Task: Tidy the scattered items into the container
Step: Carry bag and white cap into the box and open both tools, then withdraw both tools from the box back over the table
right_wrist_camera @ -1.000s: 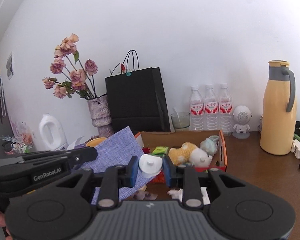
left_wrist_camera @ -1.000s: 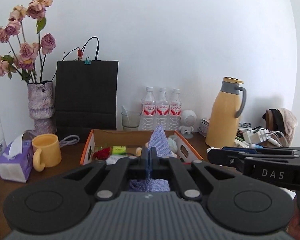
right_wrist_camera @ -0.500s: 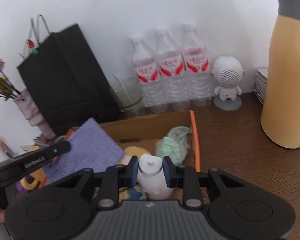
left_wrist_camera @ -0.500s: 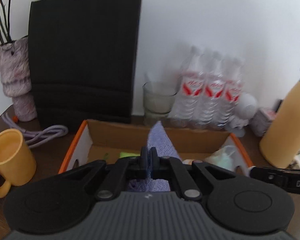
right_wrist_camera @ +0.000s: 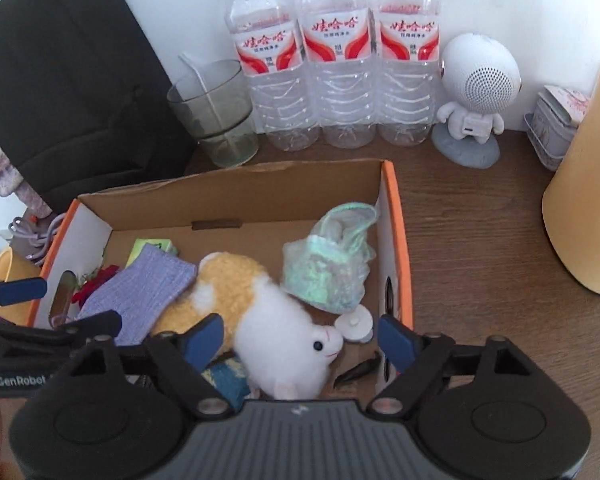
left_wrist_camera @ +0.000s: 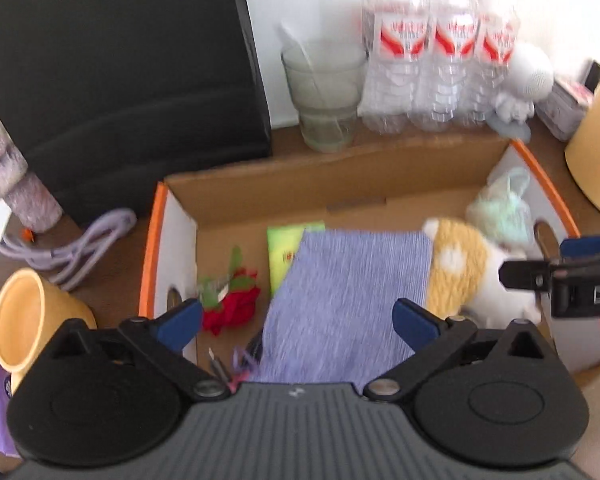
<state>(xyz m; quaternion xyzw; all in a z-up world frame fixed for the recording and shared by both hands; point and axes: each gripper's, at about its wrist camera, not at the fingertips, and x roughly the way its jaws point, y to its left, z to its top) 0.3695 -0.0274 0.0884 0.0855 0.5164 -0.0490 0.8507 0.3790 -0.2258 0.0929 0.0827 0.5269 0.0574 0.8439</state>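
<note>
The cardboard box (left_wrist_camera: 320, 196) with orange rims lies under both grippers. My left gripper (left_wrist_camera: 297, 320) hangs over it, jaws opening wide, touching nothing. Below them the purple cloth (left_wrist_camera: 348, 300) lies loose and blurred in the box, beside a red rose (left_wrist_camera: 232, 308) and a green packet (left_wrist_camera: 288, 252). My right gripper (right_wrist_camera: 300, 340) is also opening, with nothing pressed between its pads. A small white bottle (right_wrist_camera: 354, 324) rests on the box floor (right_wrist_camera: 240, 196) next to the yellow-white plush toy (right_wrist_camera: 260, 312) and a green mesh bag (right_wrist_camera: 328, 272).
Behind the box stand a black paper bag (left_wrist_camera: 120, 72), a glass (right_wrist_camera: 216, 116), three water bottles (right_wrist_camera: 340, 72) and a white robot figure (right_wrist_camera: 476, 88). A yellow jug (right_wrist_camera: 588, 200) is at the right. A yellow mug (left_wrist_camera: 28, 320) and a purple cable (left_wrist_camera: 72, 248) sit left.
Both grippers moved in over the box and tipped downward. The left one let go of the purple cloth, the right one let go of the white bottle; both things now lie in the box.
</note>
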